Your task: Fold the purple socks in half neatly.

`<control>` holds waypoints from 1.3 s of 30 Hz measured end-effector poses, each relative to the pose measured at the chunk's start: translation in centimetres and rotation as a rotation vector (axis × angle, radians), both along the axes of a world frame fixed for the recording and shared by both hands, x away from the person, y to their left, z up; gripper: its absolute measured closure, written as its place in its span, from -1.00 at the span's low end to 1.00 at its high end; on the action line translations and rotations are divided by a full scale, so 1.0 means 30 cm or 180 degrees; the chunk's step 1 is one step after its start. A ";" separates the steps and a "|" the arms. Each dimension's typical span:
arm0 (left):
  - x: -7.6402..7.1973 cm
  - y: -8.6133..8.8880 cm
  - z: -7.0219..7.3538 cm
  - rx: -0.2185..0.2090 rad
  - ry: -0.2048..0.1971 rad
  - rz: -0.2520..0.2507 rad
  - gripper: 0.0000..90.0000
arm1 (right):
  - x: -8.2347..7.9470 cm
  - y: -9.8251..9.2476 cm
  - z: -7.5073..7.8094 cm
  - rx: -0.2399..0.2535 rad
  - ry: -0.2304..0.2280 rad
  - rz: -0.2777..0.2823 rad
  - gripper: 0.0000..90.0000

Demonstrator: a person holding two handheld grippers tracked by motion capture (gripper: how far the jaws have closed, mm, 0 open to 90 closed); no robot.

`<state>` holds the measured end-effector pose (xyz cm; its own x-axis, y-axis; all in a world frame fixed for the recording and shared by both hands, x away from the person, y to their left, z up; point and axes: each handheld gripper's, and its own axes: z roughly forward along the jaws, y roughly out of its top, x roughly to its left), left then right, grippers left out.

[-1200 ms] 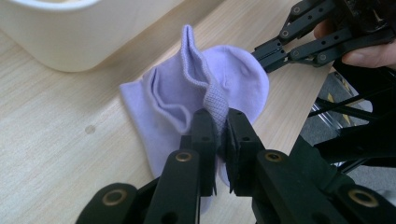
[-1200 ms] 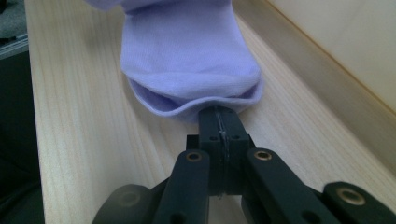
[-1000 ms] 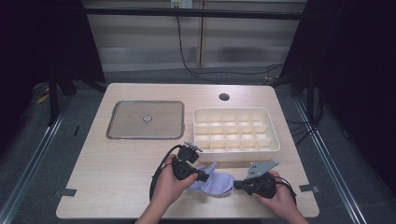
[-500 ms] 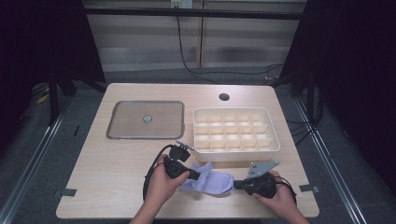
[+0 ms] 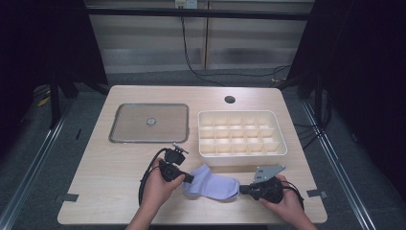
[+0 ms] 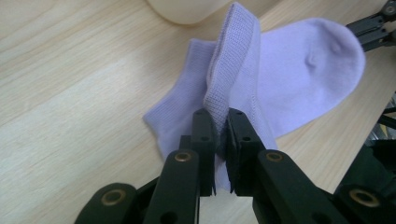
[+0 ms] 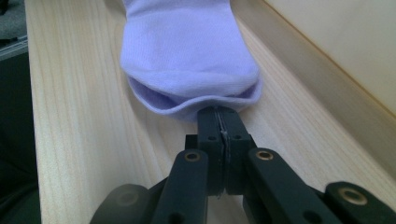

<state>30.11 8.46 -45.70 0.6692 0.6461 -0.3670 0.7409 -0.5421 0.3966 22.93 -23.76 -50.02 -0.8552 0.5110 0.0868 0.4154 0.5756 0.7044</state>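
1. Table (image 5: 119, 167) of pale wood is seen from the high view, with a person's forearms entering from its near edge.
2. A flat grey tray (image 5: 148, 123) is laid on the far left part of the table, with a small round spot at its middle.
3. A cream compartment box (image 5: 242, 135), divided into many small cells, is set to the right of the tray, well apart from it.
4. A lilac sock (image 5: 213, 186) is stretched flat on the table near its front edge, just in front of the box and between the two hands.
5. The left gripper (image 6: 220, 128) is clamped on the ribbed cuff of the sock, the fabric being pinched between its black jaws.
6. The right gripper (image 7: 220, 122) is closed tight on the toe end of the sock, which is bunched just ahead of its jaws.
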 end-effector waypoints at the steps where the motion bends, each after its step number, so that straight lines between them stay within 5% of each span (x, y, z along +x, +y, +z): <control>1: 0.000 0.001 -0.005 0.0020 -0.0007 0.0043 0.84 | 0.000 0.000 0.000 0.0000 0.0001 0.0002 0.97; 7: 0.011 0.015 -0.043 0.0163 -0.0098 0.0165 0.53 | 0.001 0.000 0.000 0.0001 -0.0002 0.0006 0.97; 11: 0.017 0.025 -0.056 0.0108 -0.0059 0.0242 0.50 | 0.001 -0.001 -0.001 0.0013 -0.0009 -0.0001 0.97; 16: 0.028 0.015 -0.066 0.0006 -0.0159 0.0353 0.46 | 0.001 -0.002 -0.002 0.0023 -0.0009 0.0003 0.97; 22: 0.028 -0.022 -0.068 0.0180 -0.0265 0.0240 0.52 | 0.002 -0.003 -0.003 0.0040 0.0013 -0.0001 0.97; 27: 0.028 -0.028 -0.065 0.0226 -0.0136 0.0231 0.78 | 0.001 -0.002 -0.004 0.0050 0.0000 0.0002 0.97; 31: 0.026 -0.016 -0.060 0.0064 0.0028 0.0189 0.80 | 0.001 -0.003 -0.004 0.0057 0.0008 -0.0002 0.98; 39: 0.015 -0.024 -0.004 -0.0158 0.0105 0.0078 0.81 | 0.001 -0.003 -0.004 0.0058 0.0008 -0.0001 0.97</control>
<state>30.56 7.74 -45.83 0.6405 0.6426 -0.4206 0.7667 -0.5039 0.3977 22.95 -23.85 -50.15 -0.8549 0.5094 0.0984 0.4174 0.5625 0.7137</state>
